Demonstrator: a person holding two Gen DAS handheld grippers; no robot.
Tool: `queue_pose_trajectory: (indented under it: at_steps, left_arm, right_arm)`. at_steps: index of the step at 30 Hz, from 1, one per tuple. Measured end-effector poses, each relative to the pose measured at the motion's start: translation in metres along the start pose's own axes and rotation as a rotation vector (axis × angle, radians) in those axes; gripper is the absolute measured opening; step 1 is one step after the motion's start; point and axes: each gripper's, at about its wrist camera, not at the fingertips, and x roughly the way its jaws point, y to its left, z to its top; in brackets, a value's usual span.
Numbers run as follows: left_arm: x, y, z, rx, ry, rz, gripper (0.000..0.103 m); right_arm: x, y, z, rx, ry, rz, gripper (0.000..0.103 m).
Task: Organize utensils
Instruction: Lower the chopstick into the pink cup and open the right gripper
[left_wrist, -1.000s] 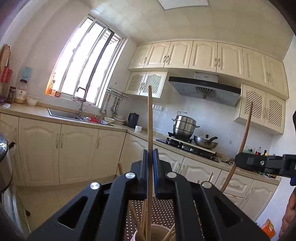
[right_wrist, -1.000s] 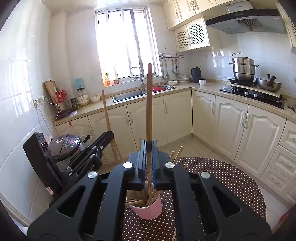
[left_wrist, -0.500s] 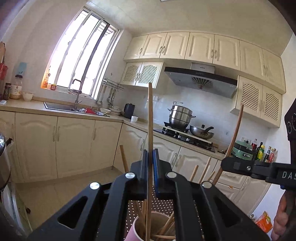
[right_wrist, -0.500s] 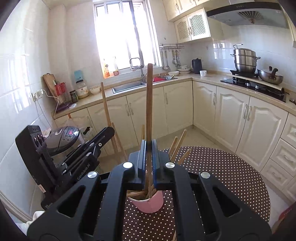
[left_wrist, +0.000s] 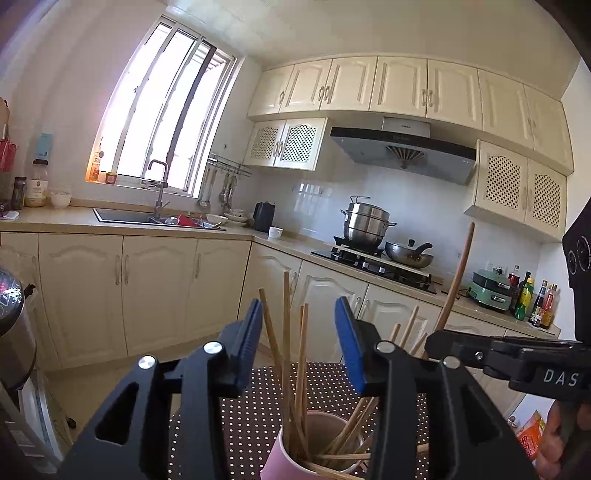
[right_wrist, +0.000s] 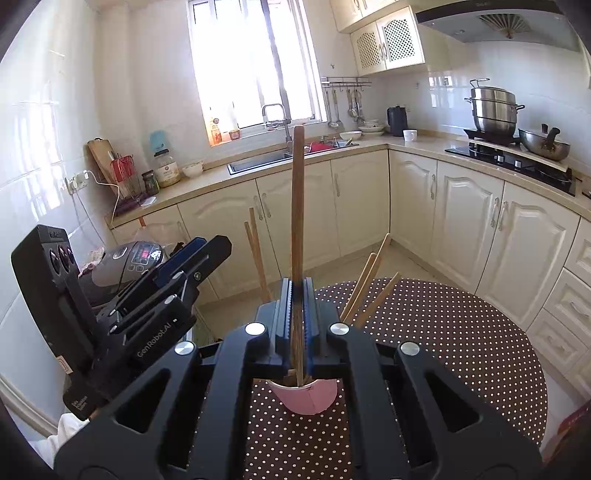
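Observation:
A pink cup (left_wrist: 280, 461) (right_wrist: 306, 397) stands on a brown polka-dot table (right_wrist: 461, 332) and holds several wooden chopsticks (left_wrist: 301, 369). My left gripper (left_wrist: 298, 343) is open just above the cup, with chopsticks standing loose between its jaws. My right gripper (right_wrist: 296, 314) is shut on one darker chopstick (right_wrist: 296, 206), held upright with its lower end inside the cup. The right gripper and its chopstick also show at the right of the left wrist view (left_wrist: 454, 280). The left gripper shows at the left of the right wrist view (right_wrist: 192, 266).
A rice cooker (right_wrist: 125, 262) stands left of the table. Cream cabinets, a sink (right_wrist: 266, 158) and a stove with pots (right_wrist: 495, 110) line the kitchen walls behind. An orange box (left_wrist: 530, 435) lies on the floor at the right.
My left gripper has opened and let go of its chopstick, which now stands in the cup. Both grippers have come lower toward the cup. My right gripper still holds its chopstick.

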Motion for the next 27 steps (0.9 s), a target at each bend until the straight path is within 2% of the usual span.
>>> queue_pose_trajectory:
  at_steps: [9,20,21,23,25,27]
  left_arm:
    - [-0.01,-0.004,0.009,0.055,0.001,0.07,0.049]
    - [-0.031,-0.01,0.018,0.097,-0.012,0.107,0.06]
    - [-0.034,-0.01,0.02,0.1,-0.015,0.113,0.06]
    - [-0.038,-0.01,0.022,0.099,-0.016,0.122,0.063]
    - [-0.044,-0.01,0.025,0.096,-0.018,0.126,0.063]
    - [-0.05,-0.01,0.027,0.09,-0.021,0.131,0.064]
  right_arm:
    - [0.006,-0.002,-0.006,0.033,0.025,0.02,0.006]
    - [0.001,0.001,-0.007,0.048,0.026,0.022,0.008]
    - [-0.001,0.001,-0.005,0.049,0.022,0.02,0.01]
    - [-0.006,0.002,-0.004,0.05,0.005,0.016,0.022]
    - [-0.014,0.005,-0.003,0.045,-0.017,0.015,0.042]
    - [-0.022,0.008,-0.003,0.034,-0.038,0.006,0.043]
